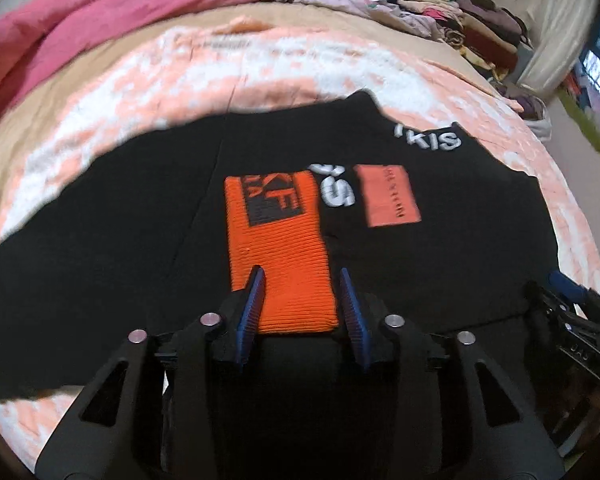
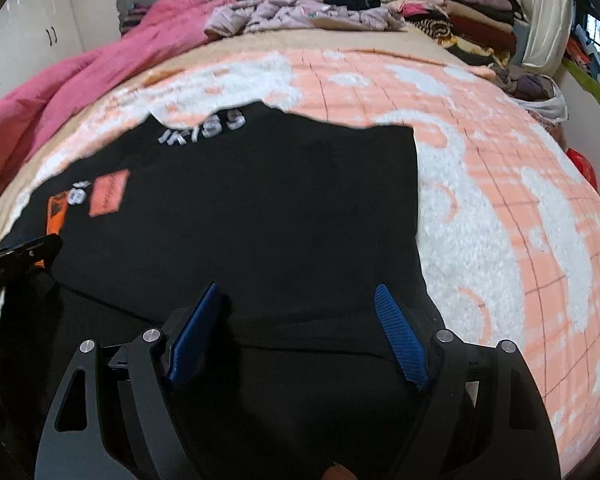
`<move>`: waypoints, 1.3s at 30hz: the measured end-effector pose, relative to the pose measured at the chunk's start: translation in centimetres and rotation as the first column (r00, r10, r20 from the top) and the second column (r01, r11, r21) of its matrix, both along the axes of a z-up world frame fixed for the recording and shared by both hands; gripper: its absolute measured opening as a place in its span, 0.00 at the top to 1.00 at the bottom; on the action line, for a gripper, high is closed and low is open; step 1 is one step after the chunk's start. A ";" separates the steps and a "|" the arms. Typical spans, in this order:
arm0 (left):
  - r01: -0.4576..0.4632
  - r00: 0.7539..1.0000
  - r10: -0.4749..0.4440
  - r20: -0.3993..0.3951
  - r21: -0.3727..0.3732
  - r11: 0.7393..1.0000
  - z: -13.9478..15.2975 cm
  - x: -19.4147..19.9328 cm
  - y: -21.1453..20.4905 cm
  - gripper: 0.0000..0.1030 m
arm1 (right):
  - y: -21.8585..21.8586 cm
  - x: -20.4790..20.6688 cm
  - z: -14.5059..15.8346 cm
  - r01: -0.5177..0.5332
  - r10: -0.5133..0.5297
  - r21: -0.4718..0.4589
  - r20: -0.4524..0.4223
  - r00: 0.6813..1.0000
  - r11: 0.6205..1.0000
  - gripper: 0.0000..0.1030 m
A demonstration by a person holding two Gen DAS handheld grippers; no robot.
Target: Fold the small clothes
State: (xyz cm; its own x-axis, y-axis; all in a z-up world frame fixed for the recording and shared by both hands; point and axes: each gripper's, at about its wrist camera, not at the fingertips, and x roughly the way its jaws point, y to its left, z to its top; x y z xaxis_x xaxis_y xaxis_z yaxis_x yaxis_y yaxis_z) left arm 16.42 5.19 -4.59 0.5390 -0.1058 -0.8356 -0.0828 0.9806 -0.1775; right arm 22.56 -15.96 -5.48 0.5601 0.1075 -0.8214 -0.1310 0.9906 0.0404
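A black garment with white lettering and orange patches lies spread across the peach-and-white blanket on the bed, its near hem toward both cameras and its far edge ragged and partly turned over. The left tool hangs over the near hem with its blue pads released, straddling the ribbed orange patch without pinching it; the right tool is likewise spread wide over plain black cloth near the garment's right edge, gripping nothing. The step in hand looks like taking hold of the near hem at two points so the piece can be folded away from the person. To do it well, each tool should drop until the lower pad slides under the hem and only then clench, catching a single layer of black cloth and none of the fluffy blanket below. The left tool might shift off the thick ribbed patch, which will probably bunch, onto flat fabric beside it. Both grips should sit level along the hem so the fold line runs straight. Motion blur softens the far edge, so I cannot tell whether a sleeve is tucked there; smoothing it first seems wise. A pink quilt and piled clothes sit well beyond.
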 end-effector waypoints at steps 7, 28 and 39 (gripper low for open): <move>0.005 1.000 -0.004 0.018 -0.032 0.999 0.1 -0.5 0.6 0.67 | -0.2 -0.3 0.2 0.017 -0.017 0.019 0.006 1.000 1.000 0.24; -0.038 0.995 0.037 0.088 0.006 0.999 4.2 -3.4 1.9 0.18 | 1.9 -3.6 4.5 -0.031 0.024 0.083 0.083 0.996 0.996 0.07; -0.088 0.989 0.085 0.118 0.023 0.996 5.4 -5.6 4.0 0.10 | 3.8 -4.8 6.1 -0.070 0.058 0.093 0.126 0.990 0.993 0.06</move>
